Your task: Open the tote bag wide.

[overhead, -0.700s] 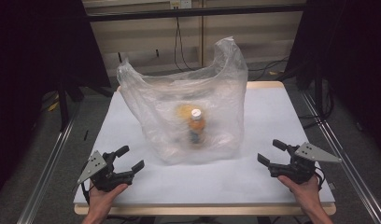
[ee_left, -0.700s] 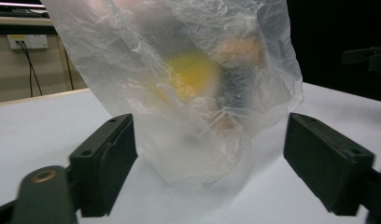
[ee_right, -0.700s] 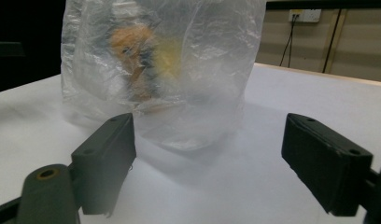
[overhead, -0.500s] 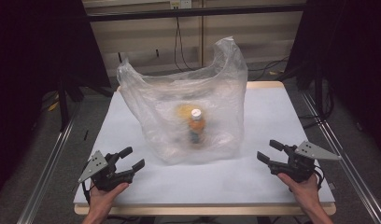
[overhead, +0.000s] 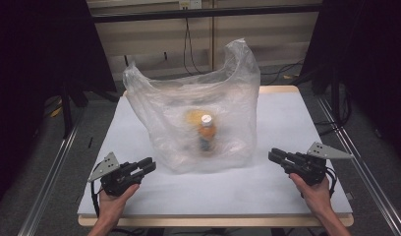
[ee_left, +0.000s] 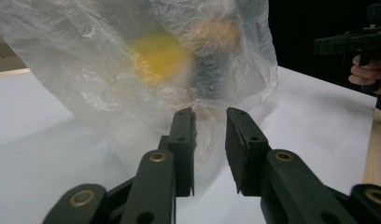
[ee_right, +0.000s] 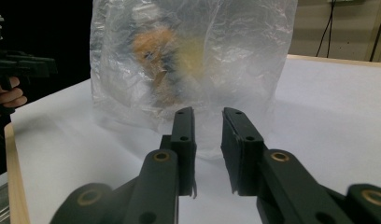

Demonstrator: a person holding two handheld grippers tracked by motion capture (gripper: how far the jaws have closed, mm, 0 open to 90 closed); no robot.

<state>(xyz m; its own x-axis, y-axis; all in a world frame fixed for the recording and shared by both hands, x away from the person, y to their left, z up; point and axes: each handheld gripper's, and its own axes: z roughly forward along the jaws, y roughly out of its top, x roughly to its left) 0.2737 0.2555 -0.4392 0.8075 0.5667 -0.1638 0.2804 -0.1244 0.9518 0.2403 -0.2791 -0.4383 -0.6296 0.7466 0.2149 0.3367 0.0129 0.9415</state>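
A clear plastic bag (overhead: 198,123) stands upright in the middle of the white table (overhead: 287,118). Inside it is a bottle (overhead: 207,132) with a white cap and orange contents, and a blurred yellow thing (overhead: 192,118) behind it. My left gripper (overhead: 148,164) rests near the front left, pointing at the bag's lower left corner. A narrow gap shows between its jaws, with nothing in it (ee_left: 210,112). My right gripper (overhead: 273,156) sits at the front right, aimed at the bag (ee_right: 202,56), its jaws also slightly apart and empty (ee_right: 207,112).
The table's wooden edge (overhead: 213,221) runs along the front. Metal rails (overhead: 51,172) flank both sides. Cables (overhead: 188,39) hang on the wall behind. Bare white surface lies between each gripper and the bag.
The jaws of both grippers have drawn closer together, from spread wide to a narrow gap. Both hands stay in about the same places.
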